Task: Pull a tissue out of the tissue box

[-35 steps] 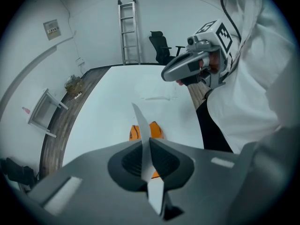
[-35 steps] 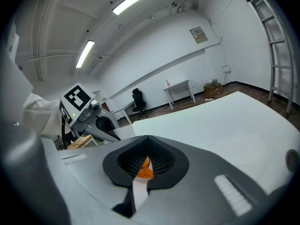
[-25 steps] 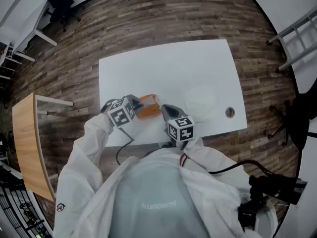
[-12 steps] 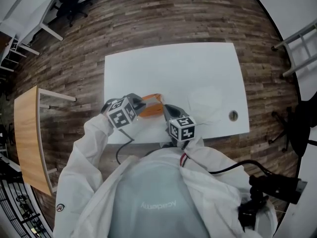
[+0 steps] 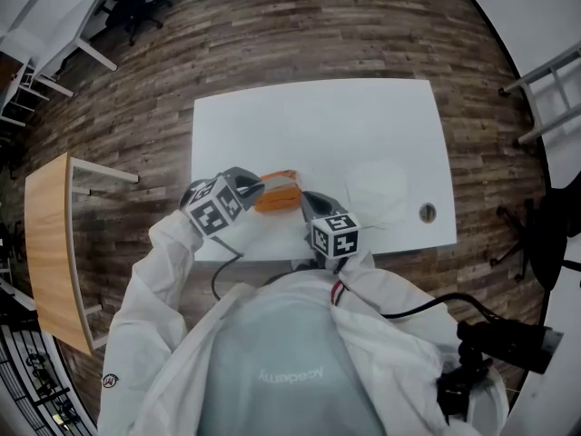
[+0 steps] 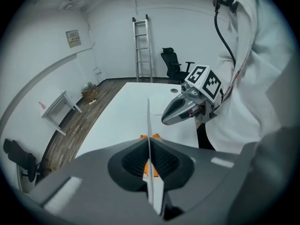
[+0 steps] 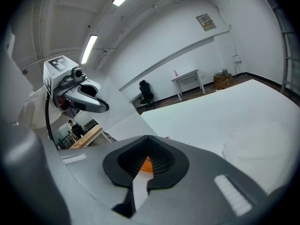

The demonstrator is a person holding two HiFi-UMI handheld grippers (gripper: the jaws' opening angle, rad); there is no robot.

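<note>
The orange tissue box (image 5: 277,193) lies near the front edge of the white table (image 5: 318,125). My left gripper (image 5: 252,187) hangs over the box's left end, shut on a thin white tissue (image 6: 148,121) that stands up edge-on between its jaws. Orange of the box (image 6: 149,167) shows below those jaws. In the right gripper view the tissue (image 7: 123,110) stretches as a white sheet down from the left gripper (image 7: 89,104). My right gripper (image 5: 309,203) rests at the box's right end, its jaws together, with the box (image 7: 147,163) showing beneath them.
Loose white tissues (image 5: 374,189) lie on the table to the right of the box. A round cable hole (image 5: 425,213) sits near the front right corner. A wooden side table (image 5: 50,243) stands at the left, a ladder (image 6: 142,48) against the far wall.
My left gripper has lifted a little and drifted left, drawing the tissue up from the box. The right gripper has stayed where it was.
</note>
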